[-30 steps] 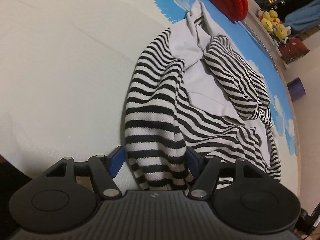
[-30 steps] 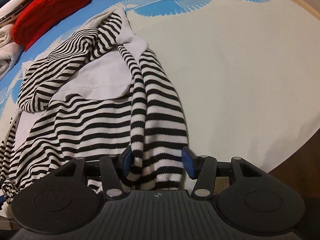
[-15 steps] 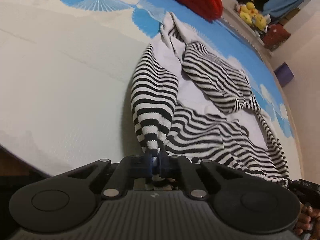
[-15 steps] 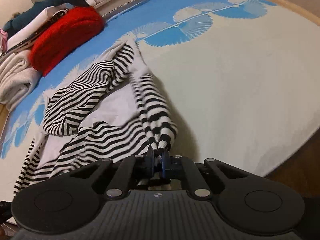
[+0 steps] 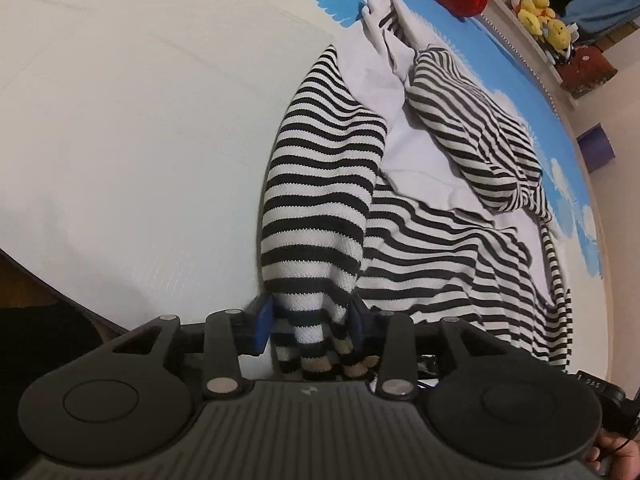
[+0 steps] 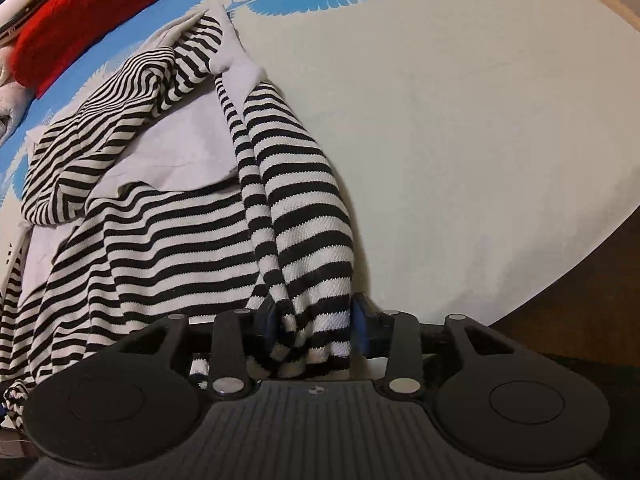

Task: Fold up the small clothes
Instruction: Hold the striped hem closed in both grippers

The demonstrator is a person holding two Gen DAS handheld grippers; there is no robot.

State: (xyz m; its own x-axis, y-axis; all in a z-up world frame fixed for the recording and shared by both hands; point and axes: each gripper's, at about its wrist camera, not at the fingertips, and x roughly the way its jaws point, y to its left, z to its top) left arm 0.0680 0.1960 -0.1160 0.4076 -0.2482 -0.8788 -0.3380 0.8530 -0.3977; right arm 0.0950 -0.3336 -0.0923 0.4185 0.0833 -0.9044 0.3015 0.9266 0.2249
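Note:
A black-and-white striped top with a white inner layer lies crumpled on the pale bedspread; it also shows in the right wrist view. My left gripper is open, its blue-padded jaws apart on either side of a striped sleeve end near the bed's front edge. My right gripper is open too, its jaws either side of the other striped sleeve end. The cuffs bunch loosely between the jaws.
A red knitted item lies at the far side of the bed, with folded pale cloth beside it. Yellow plush toys sit on a shelf beyond. The dark floor shows past the bed edge. A hand shows at the lower right.
Half a second ago both grippers were shut on the sleeve ends and held them raised. Now both have opened and the sleeves rest lower on the bed.

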